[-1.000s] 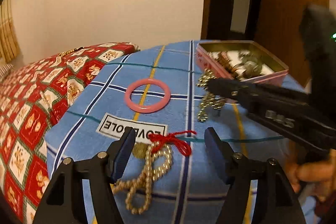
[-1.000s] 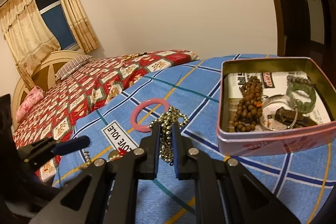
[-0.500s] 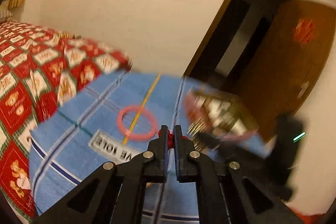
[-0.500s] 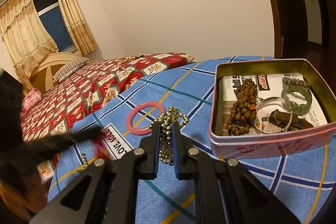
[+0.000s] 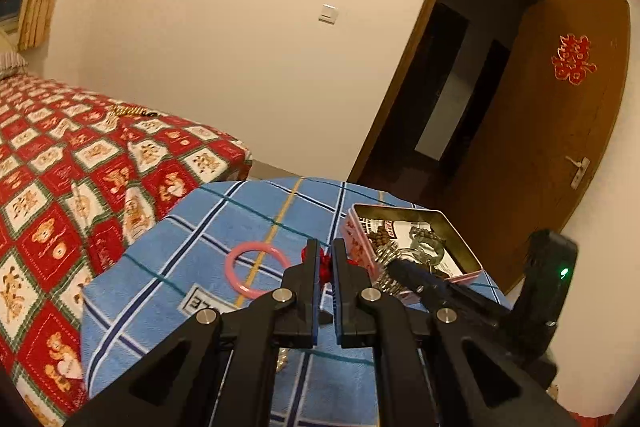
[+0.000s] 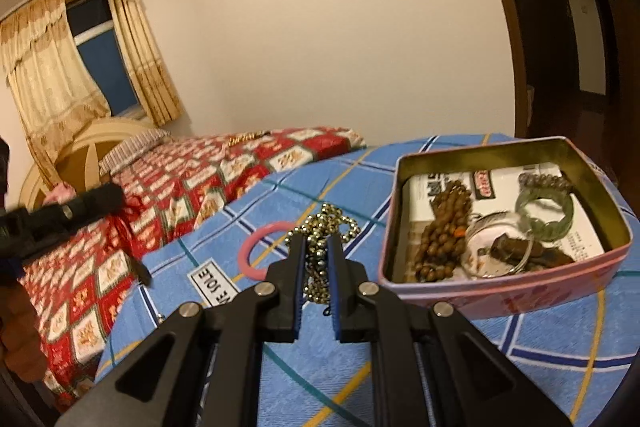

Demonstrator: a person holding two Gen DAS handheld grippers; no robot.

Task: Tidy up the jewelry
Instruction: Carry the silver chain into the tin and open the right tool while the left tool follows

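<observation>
Left wrist view. Left gripper (image 5: 325, 259): fingers nearly closed, pinching a red knot (image 5: 325, 262) between the tips; a strand of pale beads (image 5: 283, 359) shows below, behind the fingers. Pink ring (image 5: 257, 270): flat on the blue cloth (image 5: 168, 267), just left of the fingertips. Tin (image 5: 416, 243): right of the tips, open, holding brown beads and other pieces. Right gripper (image 5: 394, 269): enters from the right, tips near the tin's near wall, with a bead chain (image 5: 383, 279) at its tips; its opening cannot be told here. Bed (image 5: 80, 163) at left, door (image 5: 560, 147) at far right.

Right wrist view. Right gripper (image 6: 316, 251): fingers narrowly apart, clamped on the bead chain (image 6: 326, 227), which bunches above the tips and hangs between the fingers. Pink ring (image 6: 256, 251): just left of the tips, partly hidden. Tin (image 6: 504, 291): right, contents plain here — brown beads (image 6: 440, 227), green bangle (image 6: 544, 211), clear ring (image 6: 500, 243). Left gripper (image 6: 116, 195): at far left, blurred, raised above the bed, red knot (image 6: 128, 215) trailing from its tip. Window and curtains (image 6: 52, 67) show only in this view.
</observation>
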